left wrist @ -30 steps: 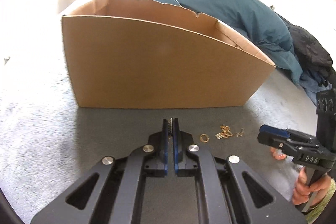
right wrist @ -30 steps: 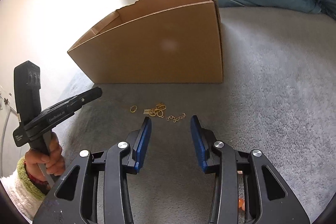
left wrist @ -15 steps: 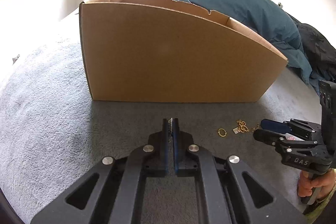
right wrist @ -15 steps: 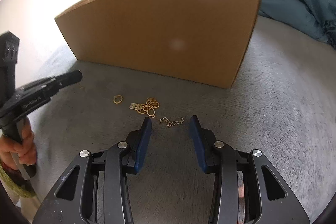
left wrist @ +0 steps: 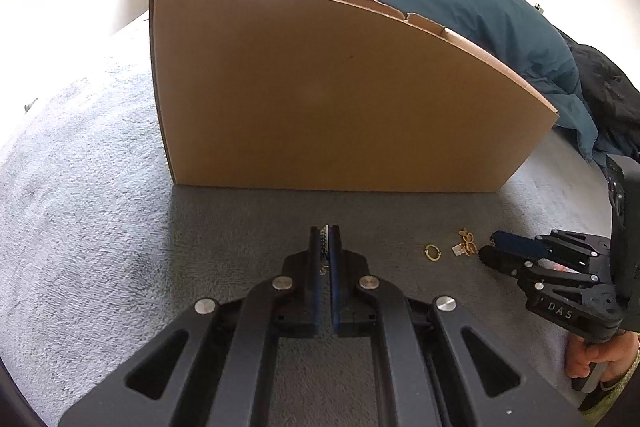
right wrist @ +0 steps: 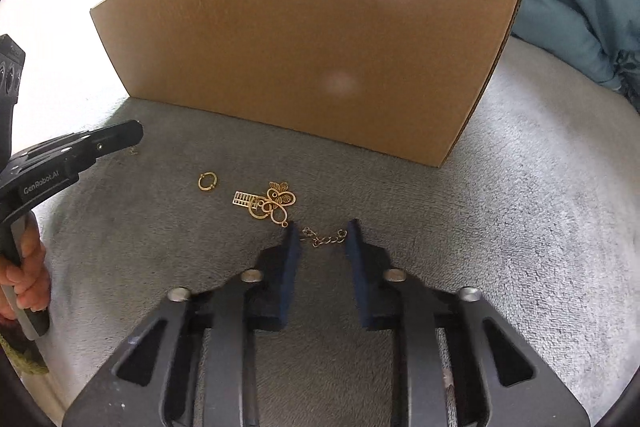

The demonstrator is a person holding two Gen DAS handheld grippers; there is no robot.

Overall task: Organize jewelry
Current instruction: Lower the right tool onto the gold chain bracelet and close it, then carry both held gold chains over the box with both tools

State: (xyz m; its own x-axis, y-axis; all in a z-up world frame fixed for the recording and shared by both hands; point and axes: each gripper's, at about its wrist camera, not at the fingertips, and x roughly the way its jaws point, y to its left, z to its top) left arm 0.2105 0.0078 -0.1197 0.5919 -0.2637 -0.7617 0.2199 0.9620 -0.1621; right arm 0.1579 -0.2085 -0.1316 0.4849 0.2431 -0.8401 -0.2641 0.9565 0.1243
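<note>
Grey carpet [right wrist: 520, 187], big cardboard box [right wrist: 304, 47] standing on it, blue duvet [left wrist: 460, 7] heaped behind. From here the box interior can't be seen, so whether any jewelry is already inside is unknown.

Left gripper [left wrist: 325, 247] hangs low in front of the box with jaws pressed nearly together; something small and beaded or chain-like shows in the slit between the pads, can't say what. Probably one piece already picked, judging by that.

Right gripper [right wrist: 320, 227] is down at the carpet, jaws have just been closing, a gap remains in the right wrist view. The short chain [right wrist: 325, 237] lies between the fingertips, pads at its two ends or just beside them, not clearly pinching yet.

Still loose on the carpet in front of the box: butterfly pendant cluster [right wrist: 272, 205] just left of the chain, then a small gold ring [right wrist: 207, 181] further left, apart from the cluster. So most of the sorting looks left to do.

Chain long axis runs side to side across the right jaws, roughly parallel to the box front, slightly sagging in the middle.
</note>
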